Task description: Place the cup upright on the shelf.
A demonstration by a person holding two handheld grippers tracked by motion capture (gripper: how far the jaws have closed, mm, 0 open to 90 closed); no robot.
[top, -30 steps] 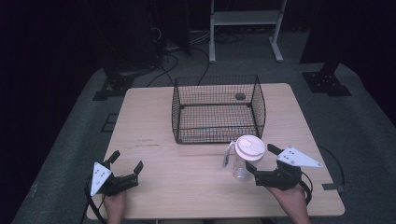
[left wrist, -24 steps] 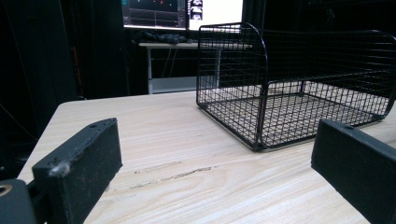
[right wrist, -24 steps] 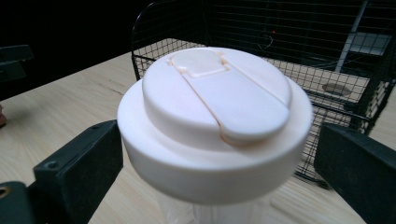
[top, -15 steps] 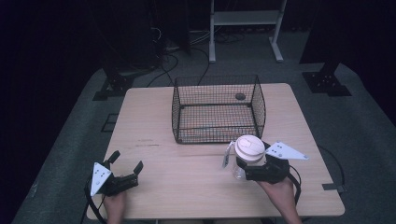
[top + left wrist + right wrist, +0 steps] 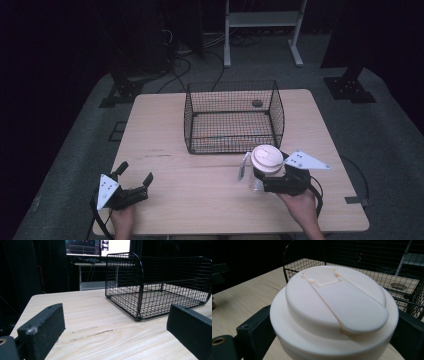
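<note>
Cup [image 5: 264, 167], clear with a cream lid [image 5: 337, 302], stands on the pale wooden worktop [image 5: 200, 170] just in front of the black wire basket's [image 5: 233, 117] near right corner. The basket holds nothing that can be made out; a small dark round mark [image 5: 257, 103] shows at its far right. The right tool [image 5: 270, 181] grips the cup on both sides. The left tool [image 5: 134, 177], near the front left edge, rests wide apart, holding nothing.
</note>
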